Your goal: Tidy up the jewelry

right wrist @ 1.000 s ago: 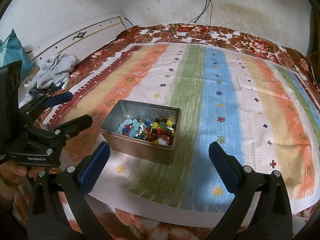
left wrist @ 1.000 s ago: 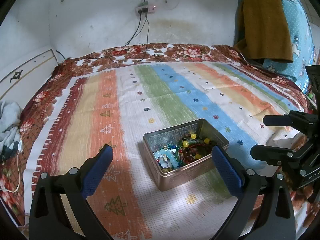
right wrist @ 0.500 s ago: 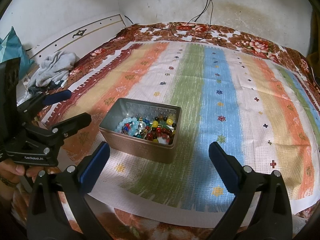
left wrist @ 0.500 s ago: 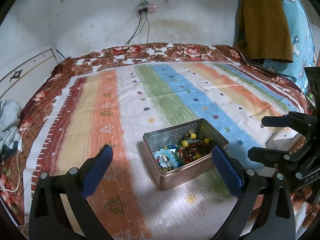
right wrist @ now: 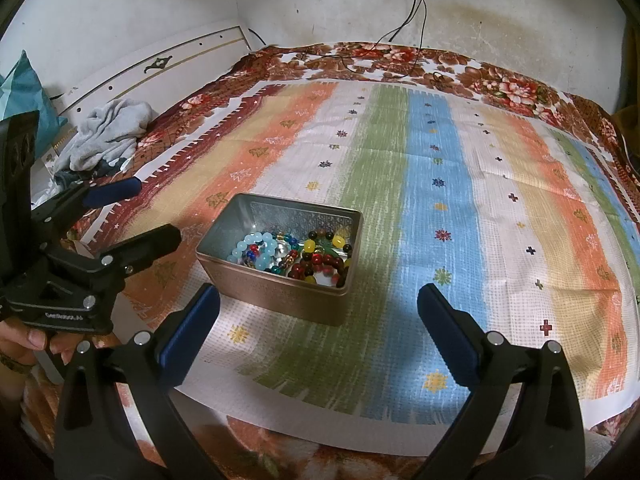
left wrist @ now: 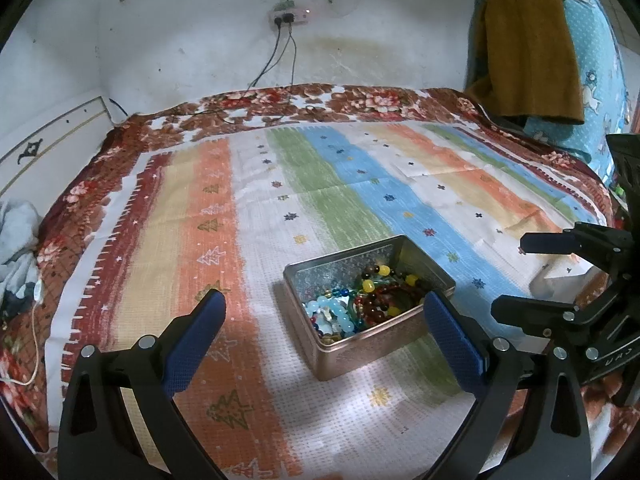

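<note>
An open metal tin stands on the striped cloth near the bed's front edge. It holds several bead bracelets: pale blue, dark red, yellow, dark beads. My left gripper is open and empty, its blue pads either side of the tin and short of it; it also shows in the right wrist view. My right gripper is open and empty, just in front of the tin; it also shows in the left wrist view.
The striped cloth covers a floral bedspread. Grey clothes lie by the white headboard at left. Cables hang from a wall socket onto the bed. A brown garment hangs at the right.
The right wrist view has edged closer to the tin, which sits slightly higher and nearer. The left gripper has hardly moved. Both stay open.
</note>
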### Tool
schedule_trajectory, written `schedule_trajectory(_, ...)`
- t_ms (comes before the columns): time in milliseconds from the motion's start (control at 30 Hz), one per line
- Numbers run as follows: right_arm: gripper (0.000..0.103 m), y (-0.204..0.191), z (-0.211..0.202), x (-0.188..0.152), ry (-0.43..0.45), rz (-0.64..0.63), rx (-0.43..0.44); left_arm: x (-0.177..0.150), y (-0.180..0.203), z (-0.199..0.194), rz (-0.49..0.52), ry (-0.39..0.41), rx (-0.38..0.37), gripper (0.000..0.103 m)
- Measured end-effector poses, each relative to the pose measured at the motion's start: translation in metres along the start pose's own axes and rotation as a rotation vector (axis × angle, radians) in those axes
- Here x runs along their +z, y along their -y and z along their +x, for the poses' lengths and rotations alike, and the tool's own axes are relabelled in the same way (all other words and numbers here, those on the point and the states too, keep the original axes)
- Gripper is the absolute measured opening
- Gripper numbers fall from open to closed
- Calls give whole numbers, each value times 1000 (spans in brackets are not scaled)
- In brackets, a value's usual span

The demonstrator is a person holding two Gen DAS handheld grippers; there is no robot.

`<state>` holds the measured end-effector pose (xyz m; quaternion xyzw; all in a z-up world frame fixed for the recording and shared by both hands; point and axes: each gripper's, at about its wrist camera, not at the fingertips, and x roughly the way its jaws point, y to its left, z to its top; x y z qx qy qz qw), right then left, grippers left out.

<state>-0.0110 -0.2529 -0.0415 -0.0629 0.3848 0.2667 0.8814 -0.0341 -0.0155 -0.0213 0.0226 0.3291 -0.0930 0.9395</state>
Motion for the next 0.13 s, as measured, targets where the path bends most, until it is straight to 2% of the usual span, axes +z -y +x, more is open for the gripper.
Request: schedule_trajectory(133, 98, 0, 0, 0, 0, -2, 0, -3, 1, 2, 4, -5, 8, 97)
